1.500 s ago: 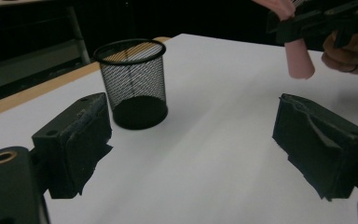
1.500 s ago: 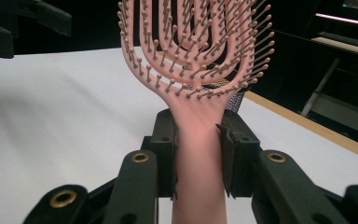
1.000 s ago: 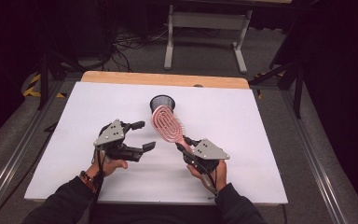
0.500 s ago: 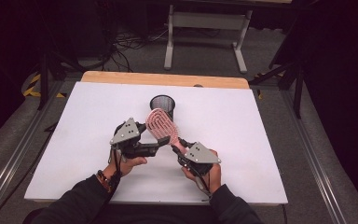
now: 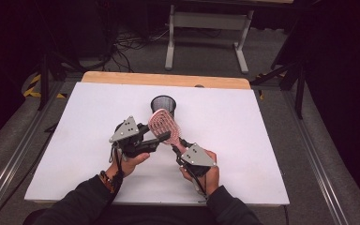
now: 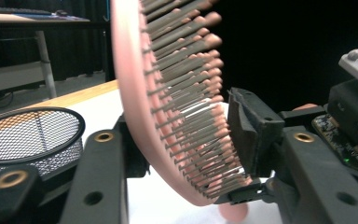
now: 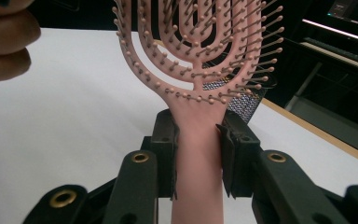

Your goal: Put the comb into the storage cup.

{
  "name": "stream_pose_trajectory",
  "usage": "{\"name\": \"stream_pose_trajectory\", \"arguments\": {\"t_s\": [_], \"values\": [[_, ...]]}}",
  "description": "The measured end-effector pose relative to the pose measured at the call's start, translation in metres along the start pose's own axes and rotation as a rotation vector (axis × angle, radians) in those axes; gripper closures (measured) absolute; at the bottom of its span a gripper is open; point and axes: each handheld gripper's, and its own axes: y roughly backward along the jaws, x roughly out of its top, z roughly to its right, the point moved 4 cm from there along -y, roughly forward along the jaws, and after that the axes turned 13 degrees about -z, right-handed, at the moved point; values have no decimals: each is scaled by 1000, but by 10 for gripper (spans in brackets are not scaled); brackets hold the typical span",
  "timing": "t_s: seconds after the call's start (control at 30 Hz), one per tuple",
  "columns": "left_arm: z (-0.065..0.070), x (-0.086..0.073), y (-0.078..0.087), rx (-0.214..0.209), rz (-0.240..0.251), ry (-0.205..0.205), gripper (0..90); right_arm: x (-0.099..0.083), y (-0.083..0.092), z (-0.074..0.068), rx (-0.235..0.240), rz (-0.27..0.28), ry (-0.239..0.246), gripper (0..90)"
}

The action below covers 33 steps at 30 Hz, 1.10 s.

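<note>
A pink hairbrush (image 5: 165, 127) is held up over the white table (image 5: 267, 140), its head tilted toward a black mesh cup (image 5: 163, 103). My right gripper (image 5: 180, 146) is shut on the brush handle (image 7: 198, 154); in the right gripper view its pads clamp both sides. My left gripper (image 5: 155, 141) has come in from the left and its jaws have just been closing on the brush head (image 6: 135, 93). In the left gripper view one pad sits against the back and the other meets the bristle tips. The mesh cup (image 6: 28, 135) stands just beyond.
A wooden strip (image 5: 164, 78) runs along the table's far edge. Beyond it, a metal stand (image 5: 206, 28) and cables lie on the grey floor. White table surface stretches to either side of the hands.
My left gripper has moved right to the brush head and closed around it. The right gripper, still holding the handle, has shifted slightly left with the brush.
</note>
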Motion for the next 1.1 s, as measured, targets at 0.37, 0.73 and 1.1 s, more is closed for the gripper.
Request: {"name": "stream_pose_trajectory", "arguments": {"t_s": [0.37, 0.73, 1.1], "values": [[2, 4, 0, -10, 13, -6, 579, 1, -1, 0, -20, 5, -1, 694], [5, 9, 0, -45, 22, -26, 626, 1, -1, 0, -27, 10, -6, 690], [-1, 12, 7, -21, 16, -79, 631, 1, 2, 2, -18, 27, -5, 591]]}}
